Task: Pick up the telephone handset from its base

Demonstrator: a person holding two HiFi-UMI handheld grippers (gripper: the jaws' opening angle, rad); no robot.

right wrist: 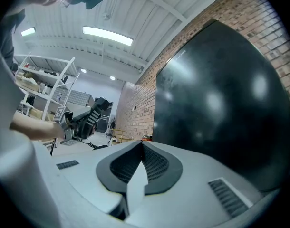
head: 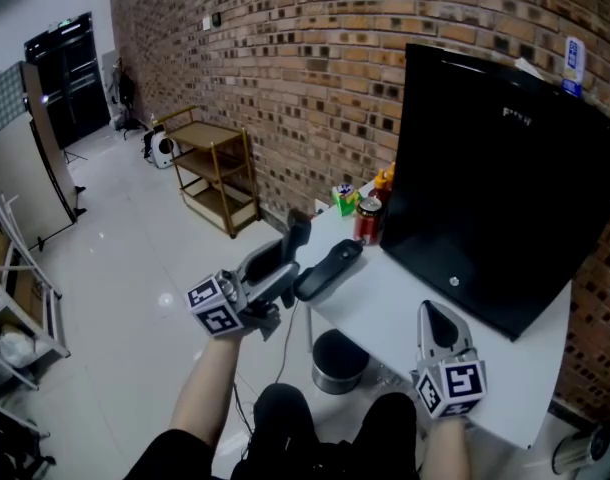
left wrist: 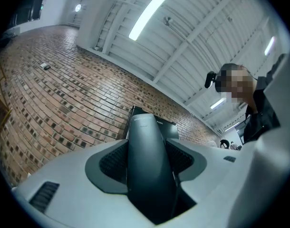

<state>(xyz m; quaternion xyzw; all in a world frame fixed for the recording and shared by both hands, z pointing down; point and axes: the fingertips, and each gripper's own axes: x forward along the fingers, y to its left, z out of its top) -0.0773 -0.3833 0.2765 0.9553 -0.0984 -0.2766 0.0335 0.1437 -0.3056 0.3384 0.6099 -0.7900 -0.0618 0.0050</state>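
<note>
Telephone handset (head: 298, 233) clamped between jaws of left gripper (head: 280, 268), held lifted above and just left of base (head: 330, 266) at edge of white table (head: 385, 313). Handset's dark body seen filling jaw gap in left gripper view (left wrist: 147, 165). Right gripper (head: 437, 323) held over table near black monitor (head: 495, 188), jaws pressed together, nothing between.

The left tool (head: 283, 270) and right tool (head: 432, 320) are light grey, each with dark ribbed pads (right wrist: 157, 164) and a white cube (head: 451, 388) bearing black square markers. The forearms (head: 207, 393) are bare and the trousers (head: 315, 433) are black.
</note>
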